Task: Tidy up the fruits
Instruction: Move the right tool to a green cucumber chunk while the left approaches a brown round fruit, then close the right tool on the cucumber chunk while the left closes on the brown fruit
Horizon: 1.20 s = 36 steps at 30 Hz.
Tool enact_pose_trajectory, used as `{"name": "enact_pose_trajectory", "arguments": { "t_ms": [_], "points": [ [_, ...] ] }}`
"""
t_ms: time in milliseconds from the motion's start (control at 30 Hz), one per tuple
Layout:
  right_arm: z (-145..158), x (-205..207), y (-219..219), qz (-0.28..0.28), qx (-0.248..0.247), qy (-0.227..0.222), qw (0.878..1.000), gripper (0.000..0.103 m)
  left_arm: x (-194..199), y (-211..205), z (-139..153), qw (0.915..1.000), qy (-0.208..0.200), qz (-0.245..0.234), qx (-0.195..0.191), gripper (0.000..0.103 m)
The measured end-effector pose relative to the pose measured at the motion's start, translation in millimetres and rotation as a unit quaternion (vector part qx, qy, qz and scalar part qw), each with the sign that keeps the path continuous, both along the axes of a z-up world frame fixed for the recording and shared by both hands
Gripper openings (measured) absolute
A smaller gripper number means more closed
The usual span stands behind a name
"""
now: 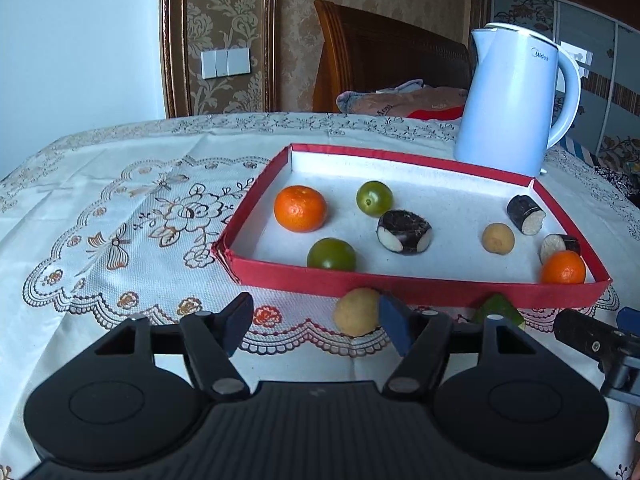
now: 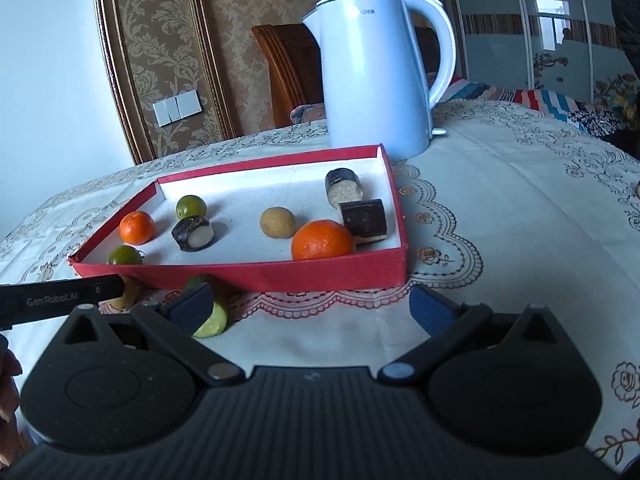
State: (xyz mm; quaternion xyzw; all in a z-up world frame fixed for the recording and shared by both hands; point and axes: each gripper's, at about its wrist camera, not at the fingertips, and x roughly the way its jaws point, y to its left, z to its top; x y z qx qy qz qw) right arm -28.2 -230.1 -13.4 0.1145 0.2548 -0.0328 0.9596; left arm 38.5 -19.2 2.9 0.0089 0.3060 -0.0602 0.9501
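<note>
A red tray with a white floor holds two oranges, two green fruits, a tan round fruit and three dark sugarcane pieces. On the cloth in front of the tray lie a tan fruit and a green fruit. My left gripper is open, with the tan fruit just inside its right finger. My right gripper is open, its left finger in front of the green fruit.
A white electric kettle stands behind the tray on the floral tablecloth. A wooden headboard and bedding lie beyond the table. The right gripper's finger shows at the left wrist view's right edge.
</note>
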Motion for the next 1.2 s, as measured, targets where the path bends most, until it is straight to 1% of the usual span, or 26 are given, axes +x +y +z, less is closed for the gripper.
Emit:
{"name": "enact_pose_trajectory", "arguments": {
  "t_ms": [167,233,333,467,533,633,733,767,800,833,900,1100,1200],
  "points": [
    [-1.9,2.1,-2.5,0.0,0.009,0.011,1.0,0.103,0.2,-4.7,-2.8,0.9999,-0.003,-0.008,0.011,0.073],
    [-3.0,3.7,-2.2,0.0,0.009,0.015,1.0,0.103,1.8,-6.4,-5.4,0.9998,0.005,-0.015,0.015,0.073],
    [-3.0,3.6,-2.1,0.002,0.01,0.014,1.0,0.103,3.0,-6.6,-7.1,0.9997,0.002,-0.007,0.022,0.073],
    [-4.2,4.7,-3.4,0.001,0.013,0.019,1.0,0.103,8.4,-7.9,-11.5,0.9995,0.015,-0.01,0.025,0.073],
    [-4.0,4.0,-3.9,0.001,0.014,0.017,1.0,0.103,11.7,-7.5,-13.6,0.9995,0.022,-0.012,0.021,0.073],
    [-4.1,4.7,-3.6,0.001,0.013,0.019,1.0,0.103,16.2,-5.2,-14.0,0.9997,0.021,-0.004,0.014,0.073],
    [-3.9,3.9,-3.8,0.0,0.014,0.017,1.0,0.103,15.9,-3.8,-14.4,0.9997,0.019,0.0,0.015,0.073],
    [-3.8,3.6,-3.8,-0.001,0.014,0.016,1.0,0.103,15.3,-3.4,-14.2,0.9997,0.018,0.0,0.014,0.071],
    [-3.6,3.4,-3.3,-0.001,0.013,0.015,1.0,0.103,14.3,-2.9,-13.7,0.9998,0.016,-0.001,0.013,0.065],
    [-3.5,3.2,-2.7,0.001,0.011,0.015,1.0,0.103,14.1,-2.4,-13.4,0.9998,0.015,0.001,0.013,0.059],
    [-3.1,4.8,1.3,0.008,0.001,0.02,1.0,0.103,14.0,-1.1,-13.4,0.9998,0.015,0.004,0.014,0.056],
    [-1.7,10.3,18.7,0.034,-0.044,0.033,0.998,0.103,14.2,2.8,-13.0,0.9997,0.017,0.011,0.014,0.056],
    [-1.1,13.0,27.3,0.048,-0.06,0.037,0.996,0.1,14.4,6.0,-12.3,0.9997,0.018,0.012,0.007,0.056]
  ]
}}
